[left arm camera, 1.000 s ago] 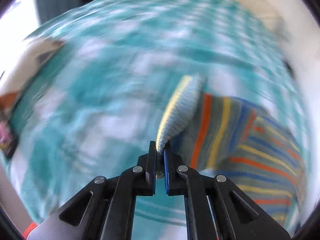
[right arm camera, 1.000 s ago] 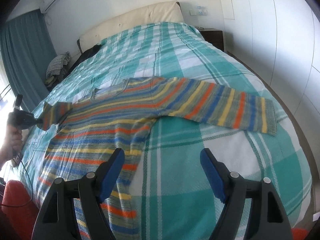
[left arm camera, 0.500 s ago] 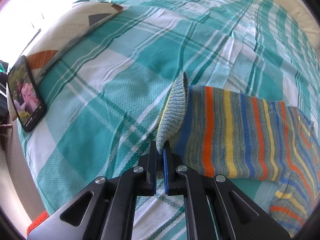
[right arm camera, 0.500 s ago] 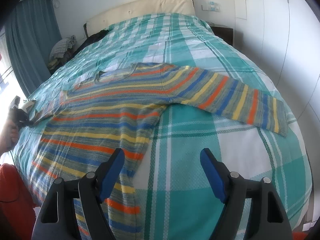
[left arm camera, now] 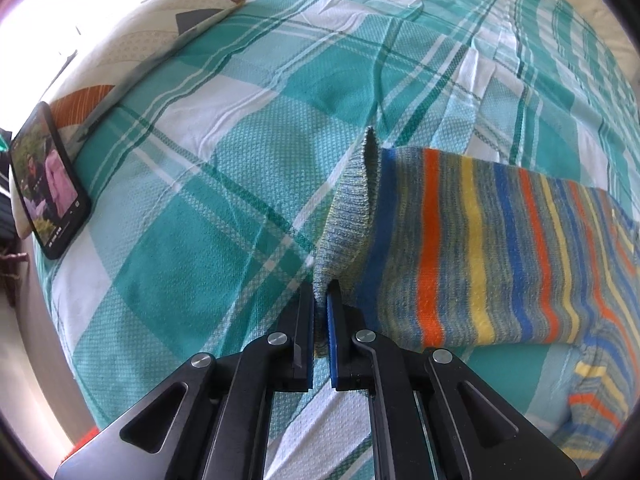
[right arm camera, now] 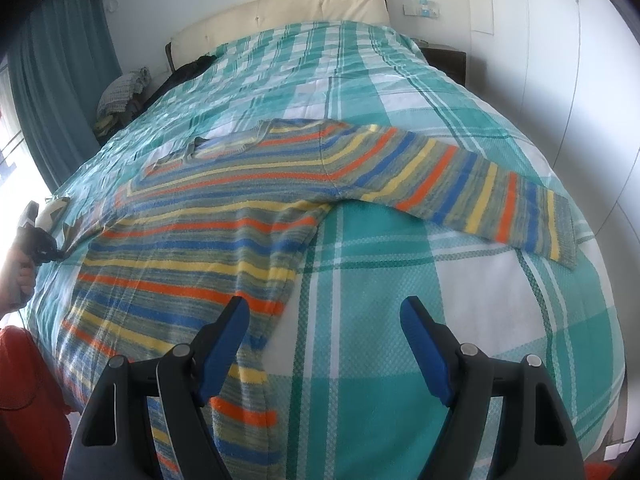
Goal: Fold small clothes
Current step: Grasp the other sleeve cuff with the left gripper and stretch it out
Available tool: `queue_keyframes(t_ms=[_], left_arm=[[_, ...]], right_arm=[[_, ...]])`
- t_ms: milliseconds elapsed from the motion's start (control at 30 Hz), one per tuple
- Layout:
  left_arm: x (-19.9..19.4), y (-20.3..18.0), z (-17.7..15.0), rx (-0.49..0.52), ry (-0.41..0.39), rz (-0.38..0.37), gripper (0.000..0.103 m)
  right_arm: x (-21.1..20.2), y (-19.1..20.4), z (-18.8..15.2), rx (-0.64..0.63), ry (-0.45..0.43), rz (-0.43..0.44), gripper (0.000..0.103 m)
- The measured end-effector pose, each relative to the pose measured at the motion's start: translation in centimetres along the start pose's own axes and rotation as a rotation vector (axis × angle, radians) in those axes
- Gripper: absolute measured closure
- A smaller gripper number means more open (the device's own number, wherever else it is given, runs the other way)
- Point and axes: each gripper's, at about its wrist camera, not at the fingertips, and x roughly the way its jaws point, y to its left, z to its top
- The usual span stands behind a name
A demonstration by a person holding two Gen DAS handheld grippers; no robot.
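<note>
A small striped sweater [right arm camera: 240, 208] in orange, yellow, blue and grey lies spread flat on the teal plaid bedspread [right arm camera: 480, 320]. My left gripper [left arm camera: 321, 292] is shut on the grey cuff [left arm camera: 352, 200] of its left sleeve, low over the bed near the left edge; it also shows in the right wrist view [right arm camera: 50, 254]. The other sleeve [right arm camera: 500, 204] stretches out to the right. My right gripper [right arm camera: 324, 316] is open and empty, hovering above the sweater's lower hem and the bedspread.
A phone [left arm camera: 48, 180] with a lit screen leans against a patterned cushion [left arm camera: 132, 40] at the bed's left edge. A cream headboard [right arm camera: 280, 8], dark clothes [right arm camera: 188, 72] and a teal curtain [right arm camera: 60, 72] stand at the far end. White wardrobe doors [right arm camera: 560, 60] run along the right.
My left gripper has pulled the sleeve cuff outward to the left and lowered it to the bed, straightening the sleeve. My right gripper has drifted slightly closer, still open.
</note>
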Motion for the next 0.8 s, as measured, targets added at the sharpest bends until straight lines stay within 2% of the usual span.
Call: queue_keyframes(t_ms=[800], left_arm=[[2.2, -1.3, 0.4, 0.084, 0.013, 0.002, 0.098]], right_arm=[[0.8, 0.9, -0.6, -0.041, 0.032, -0.026, 0.026]])
